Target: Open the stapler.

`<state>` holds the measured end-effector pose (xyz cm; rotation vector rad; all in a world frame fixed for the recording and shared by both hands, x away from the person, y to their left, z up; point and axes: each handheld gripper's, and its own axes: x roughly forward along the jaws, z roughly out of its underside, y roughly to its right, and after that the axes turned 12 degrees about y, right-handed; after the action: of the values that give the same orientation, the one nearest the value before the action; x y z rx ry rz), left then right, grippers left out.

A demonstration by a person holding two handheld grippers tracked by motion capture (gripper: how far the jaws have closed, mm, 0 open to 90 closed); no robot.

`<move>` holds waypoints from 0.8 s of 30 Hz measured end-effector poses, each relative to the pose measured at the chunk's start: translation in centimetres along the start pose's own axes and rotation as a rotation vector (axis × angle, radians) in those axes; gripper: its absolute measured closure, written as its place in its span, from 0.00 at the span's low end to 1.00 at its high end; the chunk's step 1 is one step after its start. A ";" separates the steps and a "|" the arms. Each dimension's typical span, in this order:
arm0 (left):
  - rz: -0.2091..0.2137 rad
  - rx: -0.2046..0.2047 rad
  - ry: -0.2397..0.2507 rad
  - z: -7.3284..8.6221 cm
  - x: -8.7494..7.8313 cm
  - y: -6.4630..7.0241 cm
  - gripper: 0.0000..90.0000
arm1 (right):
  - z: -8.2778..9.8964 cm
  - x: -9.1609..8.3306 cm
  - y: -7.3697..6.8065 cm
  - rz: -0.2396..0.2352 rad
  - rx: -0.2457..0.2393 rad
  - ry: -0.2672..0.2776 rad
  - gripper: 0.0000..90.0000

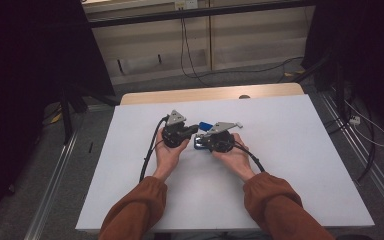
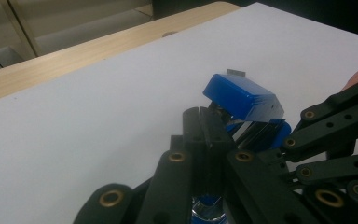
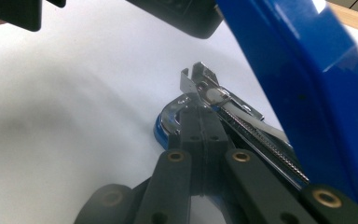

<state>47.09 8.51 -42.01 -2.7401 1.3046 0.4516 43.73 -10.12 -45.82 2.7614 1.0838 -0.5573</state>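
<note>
Near to far: the person has both grippers mid-table working one blue stapler (image 1: 203, 134), lid swung up. The right gripper (image 3: 200, 109) is closed by the metal staple rail; the left gripper (image 2: 205, 122) is closed against the raised lid. Looks like reloading, so next comes careful rail handling. Count: one stapler, two grippers, one white table (image 1: 290, 150).

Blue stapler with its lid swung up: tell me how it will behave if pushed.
The blue stapler is probably rigid: hard shell, metal rail. Its raised lid likely flaps on the hinge. The base lies flat on the smooth white table, so it probably slides, not rolls.
</note>
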 end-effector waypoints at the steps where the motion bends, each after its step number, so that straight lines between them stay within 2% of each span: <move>1: 0.000 -0.004 0.002 0.0 0.0 0.0 1.00 | 0.0 0.0 0.0 0.000 -0.001 0.002 1.00; 13: 0.004 -0.005 0.011 -0.2 0.1 0.0 1.00 | 0.0 0.1 -0.1 -0.009 -0.019 0.009 1.00; 18: 0.002 -0.007 0.011 -0.2 0.1 0.1 1.00 | 0.0 -0.1 -0.2 -0.026 -0.008 0.006 1.00; 21: 0.004 -0.011 0.006 -0.1 0.1 0.0 1.00 | -0.4 -0.6 -0.2 -0.027 0.017 0.035 1.00; 24: 0.009 -0.012 0.005 -0.1 0.1 -0.1 1.00 | -1.0 -1.2 -0.1 -0.004 0.011 0.082 1.00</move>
<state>47.25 8.53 -41.95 -2.7483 1.3201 0.4544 43.18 -10.58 -44.47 2.8144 1.1065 -0.4558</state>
